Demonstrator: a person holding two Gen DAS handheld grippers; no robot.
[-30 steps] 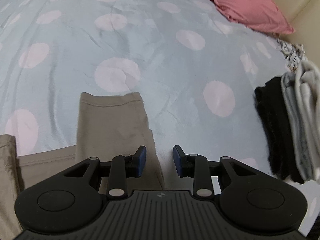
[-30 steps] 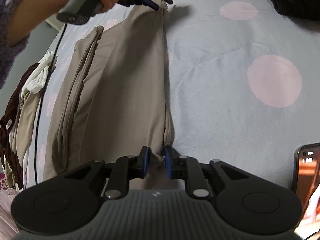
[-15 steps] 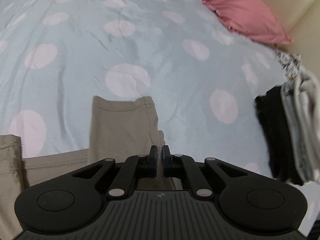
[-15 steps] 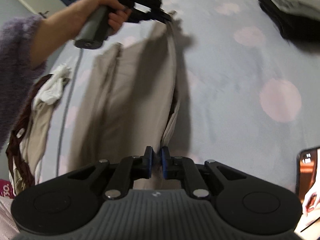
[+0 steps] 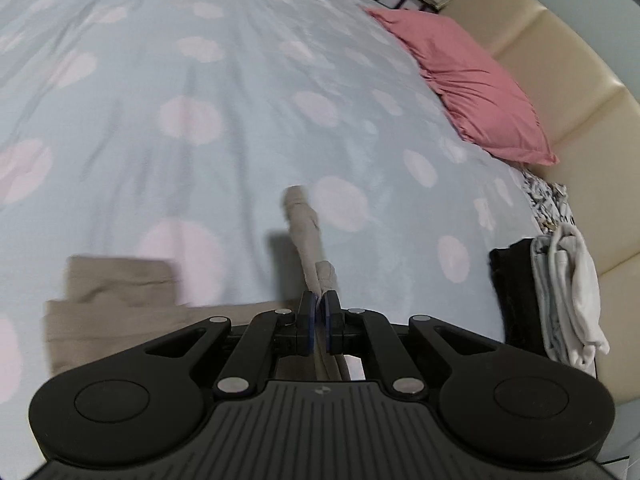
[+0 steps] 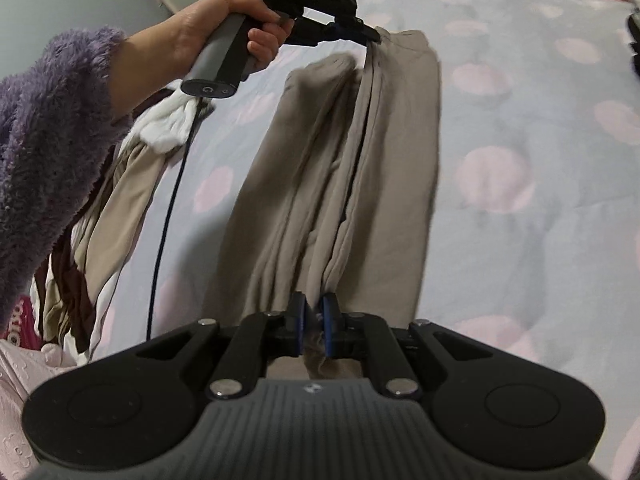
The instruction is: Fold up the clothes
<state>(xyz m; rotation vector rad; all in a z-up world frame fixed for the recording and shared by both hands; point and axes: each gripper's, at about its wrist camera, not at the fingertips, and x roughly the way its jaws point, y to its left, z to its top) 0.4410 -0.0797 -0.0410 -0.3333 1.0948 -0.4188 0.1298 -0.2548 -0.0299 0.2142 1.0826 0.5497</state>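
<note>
The only writing was part of a white word on a pink item (image 6: 14,326) at the far left of the right claw (image 6: 313,312), too cropped to read. Ahead of both claws spread a pale blue bedspread (image 5: 240,60) with pink dots, a pink pillow (image 5: 472,84) and cream headboard (image 5: 568,92) up to the left claw's (image 5: 319,312) right, folded dark and grey clothes (image 5: 548,300) nearer. The beige trousers (image 6: 352,168), creased lengthwise, hung stretched between the claws, each clamped on one end, above the bedspread.

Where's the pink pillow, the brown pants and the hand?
pink pillow (image 5: 468,80), left wrist view, middle of its top.
brown pants (image 6: 384,168), right wrist view, lifted leg.
hand (image 6: 224,28), right wrist view, its back.
</note>
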